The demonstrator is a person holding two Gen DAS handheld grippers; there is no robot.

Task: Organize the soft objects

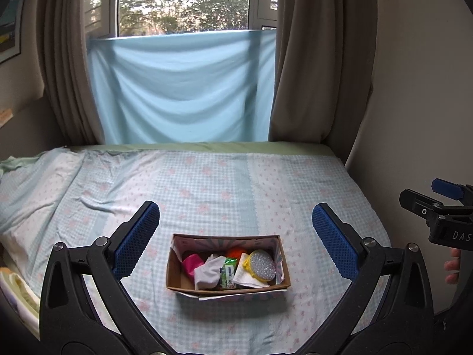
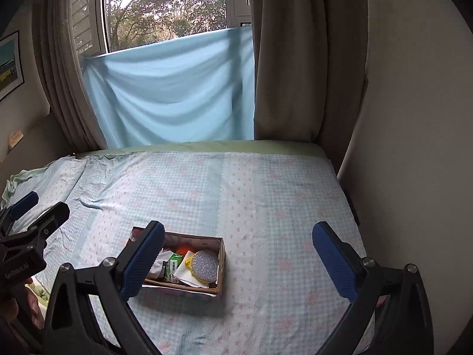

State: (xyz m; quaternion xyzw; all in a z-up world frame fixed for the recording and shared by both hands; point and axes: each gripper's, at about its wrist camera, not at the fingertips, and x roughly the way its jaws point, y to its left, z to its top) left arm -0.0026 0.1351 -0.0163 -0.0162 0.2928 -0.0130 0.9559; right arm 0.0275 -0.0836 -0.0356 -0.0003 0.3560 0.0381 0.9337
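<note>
A: What's in the cardboard box (image 1: 177,278) on the bed (image 1: 207,183)?
B: Pink pouch (image 1: 190,263), white cloth (image 1: 208,272), green wipes pack (image 1: 228,273), orange ball (image 1: 236,252), glittery sponge (image 1: 262,267).
A: The grippers?
B: Left gripper (image 1: 235,239) and right gripper (image 2: 238,259): fingers spread wide, empty.

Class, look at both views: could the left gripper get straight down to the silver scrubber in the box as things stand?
Probably yes. The left gripper has its jaws wide open, the cardboard box has no lid, and the silver scrubber lies on top at its right end with nothing over it.

Both wrist views aimed forward over the bed (image 1: 207,183) toward the window (image 2: 165,6) — left centred on the box (image 1: 227,291), right offset rightward; box, bed, window shared.
</note>
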